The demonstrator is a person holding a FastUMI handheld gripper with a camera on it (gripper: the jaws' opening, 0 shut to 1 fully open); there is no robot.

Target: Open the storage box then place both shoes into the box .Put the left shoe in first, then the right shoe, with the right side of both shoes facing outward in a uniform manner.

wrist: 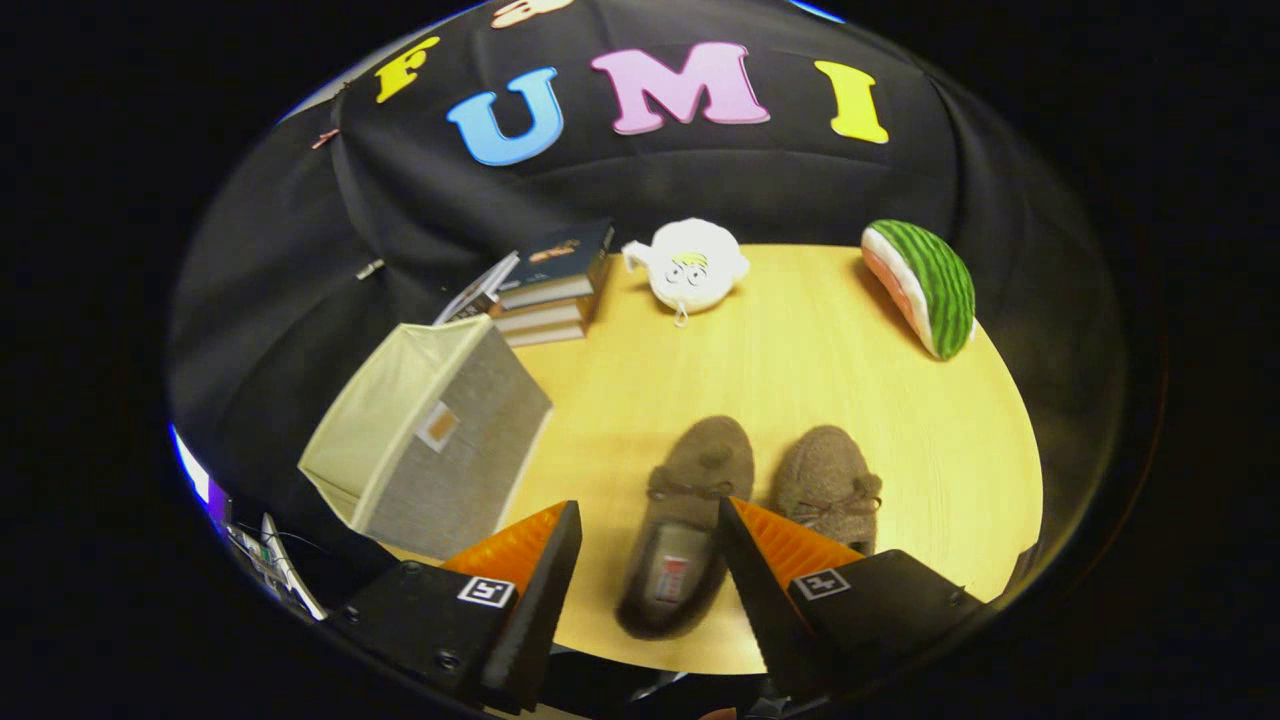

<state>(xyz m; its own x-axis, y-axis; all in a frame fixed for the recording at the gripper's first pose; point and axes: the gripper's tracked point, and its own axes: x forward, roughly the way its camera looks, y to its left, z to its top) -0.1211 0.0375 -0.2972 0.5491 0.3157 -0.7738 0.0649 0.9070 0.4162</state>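
Two brown fuzzy slippers with small bows lie side by side on the round wooden table (pixel 800 330), toes pointing away from me. The left slipper (pixel 690 500) lies between my fingers, its heel end nearest me and its insole label showing. The right slipper (pixel 828 480) sits just beyond my right finger (pixel 780 545). My gripper (pixel 650 510) is open, its fingers spread wider than the left slipper and not pressing on it. The grey fabric storage box (pixel 450 450), with a pale top face, stands to the left beyond my left finger (pixel 530 560). Whether its lid is open I cannot tell.
A stack of books (pixel 550 285) stands at the table's far edge behind the box. Beside it sits a white plush toy (pixel 690 265), and a watermelon-slice plush (pixel 925 285) lies at the far right. The table's near rim curves just under my fingers.
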